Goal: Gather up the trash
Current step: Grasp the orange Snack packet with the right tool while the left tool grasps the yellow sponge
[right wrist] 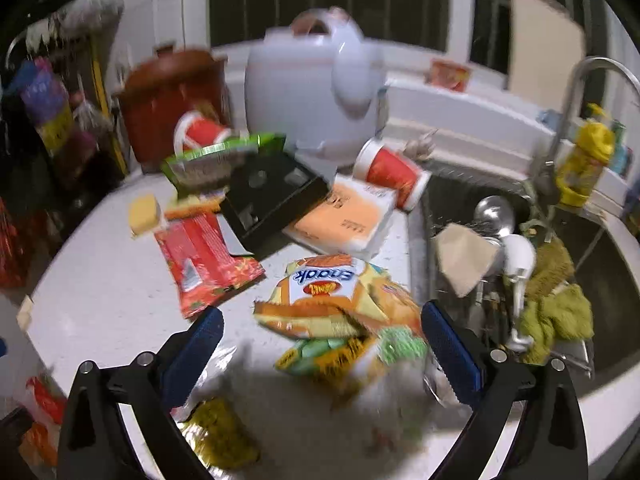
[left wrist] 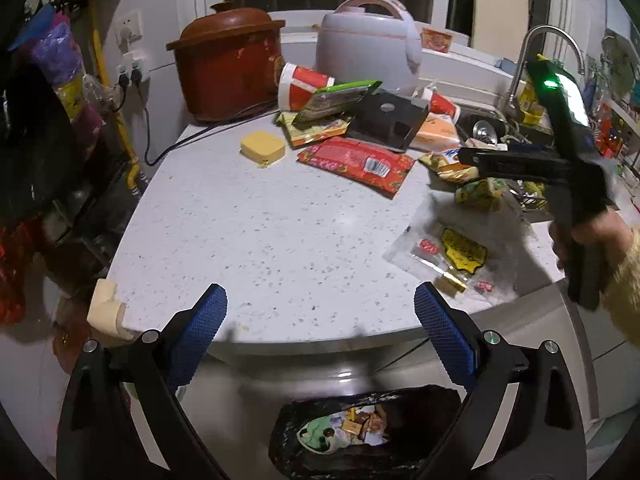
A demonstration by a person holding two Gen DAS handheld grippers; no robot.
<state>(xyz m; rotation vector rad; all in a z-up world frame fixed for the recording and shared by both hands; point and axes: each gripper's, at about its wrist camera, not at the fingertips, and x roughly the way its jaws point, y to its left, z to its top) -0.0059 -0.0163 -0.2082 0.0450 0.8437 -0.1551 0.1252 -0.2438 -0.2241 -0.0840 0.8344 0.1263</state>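
Note:
My left gripper (left wrist: 320, 300) is open and holds nothing, above the counter's front edge and a black-lined trash bin (left wrist: 360, 432) with wrappers inside. On the counter lie a red wrapper (left wrist: 356, 164), a green wrapper (left wrist: 340, 98), a black box (left wrist: 386, 120) and a clear wrapper with a yellow label (left wrist: 452, 252). My right gripper (right wrist: 320, 320) is open above an orange snack bag (right wrist: 328, 292) and a green-yellow wrapper (right wrist: 352, 352), and its pads touch neither. The right wrist view is blurred. A hand holds that gripper (left wrist: 472, 160) at the right of the left wrist view.
A brown clay pot (left wrist: 228, 64), a white rice cooker (left wrist: 368, 44) and two red cups (left wrist: 304, 86) stand at the back. A yellow sponge (left wrist: 262, 146) lies mid-counter. The sink (right wrist: 624, 320) to the right holds utensils and a green cloth (right wrist: 556, 308). An orange box (right wrist: 348, 216) lies beside it.

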